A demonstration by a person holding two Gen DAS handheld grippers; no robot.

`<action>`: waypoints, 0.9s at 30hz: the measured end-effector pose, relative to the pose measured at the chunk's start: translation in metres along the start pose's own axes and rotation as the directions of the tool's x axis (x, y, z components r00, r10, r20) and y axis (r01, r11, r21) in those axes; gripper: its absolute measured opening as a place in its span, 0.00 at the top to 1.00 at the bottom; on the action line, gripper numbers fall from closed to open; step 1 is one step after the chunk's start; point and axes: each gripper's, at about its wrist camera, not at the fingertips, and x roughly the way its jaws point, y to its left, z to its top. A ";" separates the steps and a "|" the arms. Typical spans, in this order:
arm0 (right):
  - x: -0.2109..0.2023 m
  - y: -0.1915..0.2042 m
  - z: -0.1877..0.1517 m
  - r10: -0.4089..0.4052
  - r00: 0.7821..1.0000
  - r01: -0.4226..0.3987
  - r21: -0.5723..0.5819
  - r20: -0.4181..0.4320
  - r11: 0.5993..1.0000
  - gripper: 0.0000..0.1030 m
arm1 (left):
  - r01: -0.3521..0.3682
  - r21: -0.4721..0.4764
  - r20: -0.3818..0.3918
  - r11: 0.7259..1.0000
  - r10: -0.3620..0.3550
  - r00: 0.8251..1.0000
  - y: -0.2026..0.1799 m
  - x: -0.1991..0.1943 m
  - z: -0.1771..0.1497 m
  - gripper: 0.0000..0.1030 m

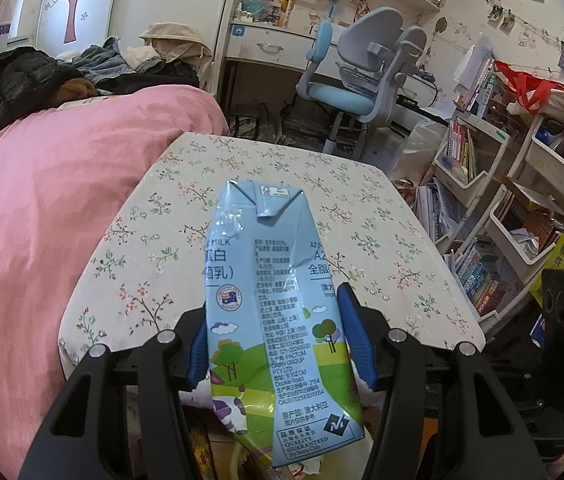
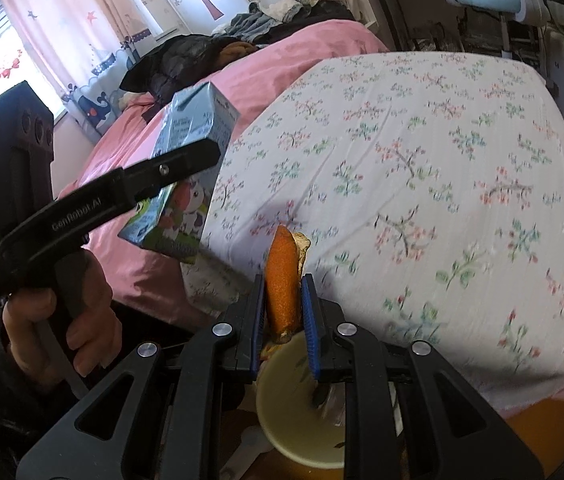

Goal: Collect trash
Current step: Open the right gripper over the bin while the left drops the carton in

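Observation:
A crumpled light-blue milk carton fills the middle of the left wrist view, held above the near edge of the floral-cloth table. My left gripper is shut on it, blue pads pressing both sides. The right wrist view shows the same carton in the left gripper, with a hand around its handle. My right gripper is shut on a piece of orange peel, upright between the pads. Below it stands a cream paper cup with trash around it.
A pink bedspread with piled clothes lies left of the table. Beyond the table stand a blue desk chair and a desk. White shelves packed with books line the right side. The right gripper's body shows at right.

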 end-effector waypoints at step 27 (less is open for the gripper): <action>0.000 -0.017 -0.055 -0.089 0.993 0.102 0.197 -0.075 0.975 0.57 | 0.044 0.075 -0.131 0.996 -0.034 0.991 -0.030 -0.013 -0.065 0.46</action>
